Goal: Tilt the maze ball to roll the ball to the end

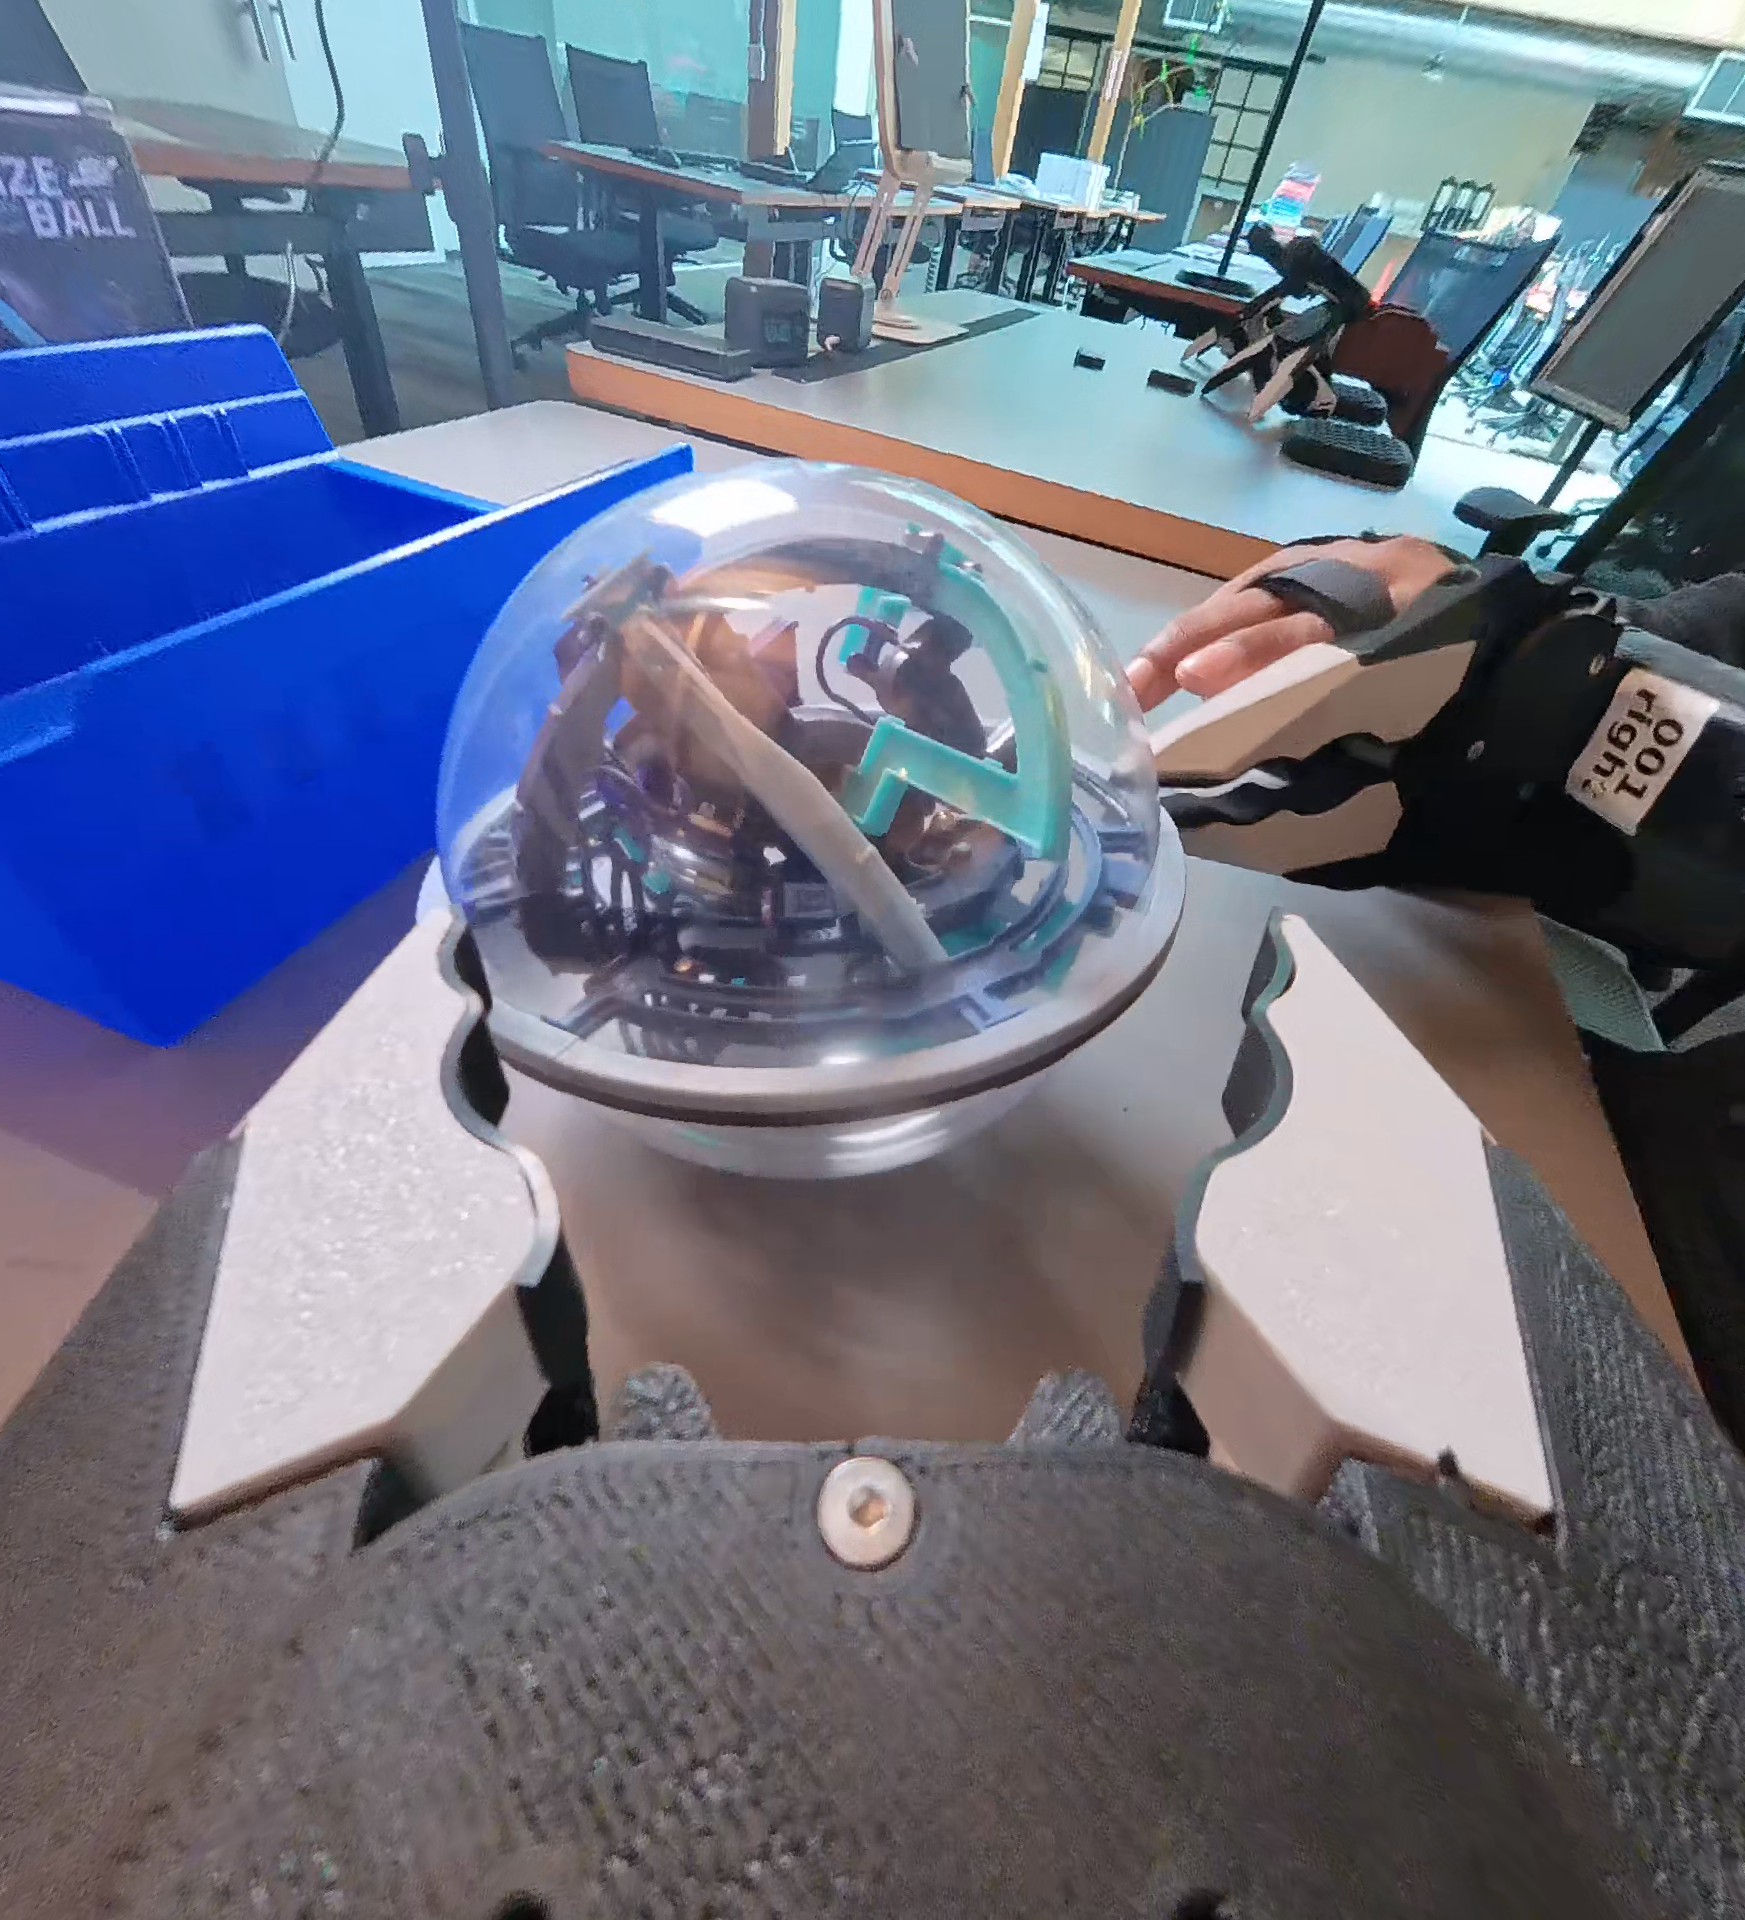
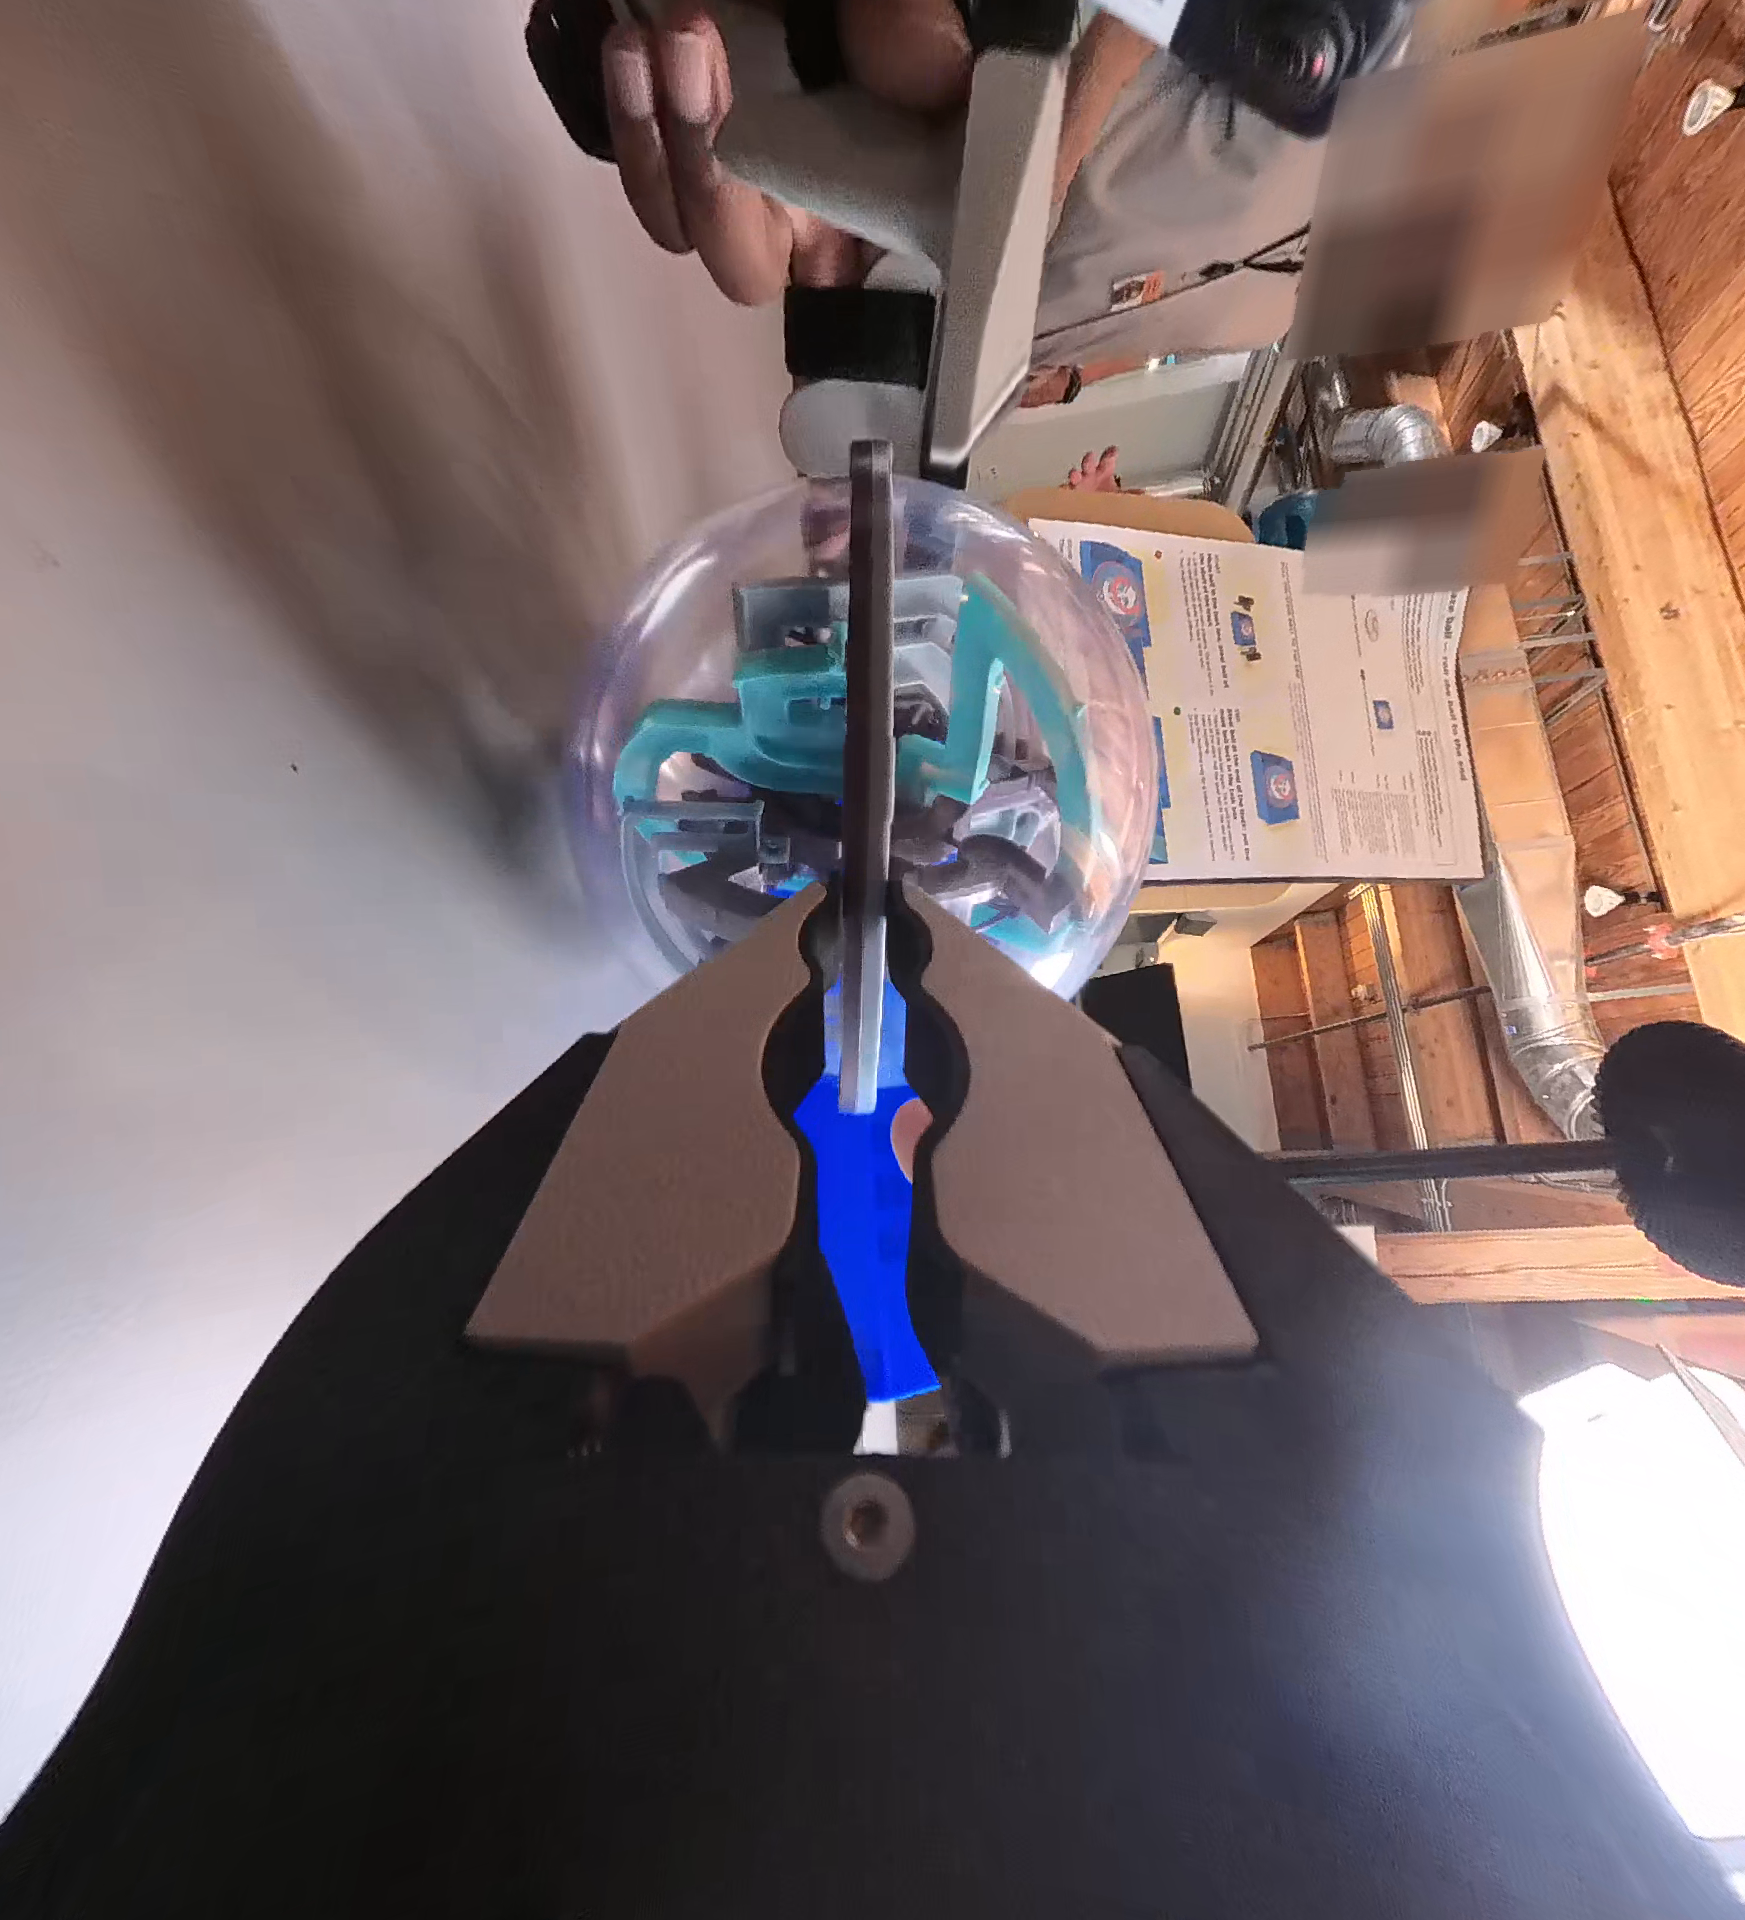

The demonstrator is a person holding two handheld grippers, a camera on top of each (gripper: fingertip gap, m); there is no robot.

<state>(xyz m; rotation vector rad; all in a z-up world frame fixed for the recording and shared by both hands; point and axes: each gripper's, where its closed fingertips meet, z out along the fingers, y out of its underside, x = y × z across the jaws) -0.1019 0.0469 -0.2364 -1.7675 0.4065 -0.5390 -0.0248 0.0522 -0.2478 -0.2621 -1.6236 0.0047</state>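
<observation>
The maze ball [image 1: 795, 748] is a clear sphere with a grey rim around its middle and teal and grey tracks inside. In the left wrist view it sits between the two white fingers of my left gripper [image 1: 868, 935]. These are spread wide, and a gap shows at the right finger [image 1: 1346, 1195]. My right gripper [image 1: 1190, 769] comes in from the right. In the right wrist view it [image 2: 863, 894] is shut on the rim [image 2: 868, 675], seen edge-on. I cannot make out the small ball inside, or whether the sphere rests on the table.
A blue plastic bin [image 1: 172, 675] stands on the table [image 1: 37, 1195] just left of the maze ball, with the toy's dark box [image 1: 26, 229] behind it. A printed sheet [image 2: 1315, 717] and a black round-based stand [image 2: 1709, 1153] lie beyond the ball in the right wrist view.
</observation>
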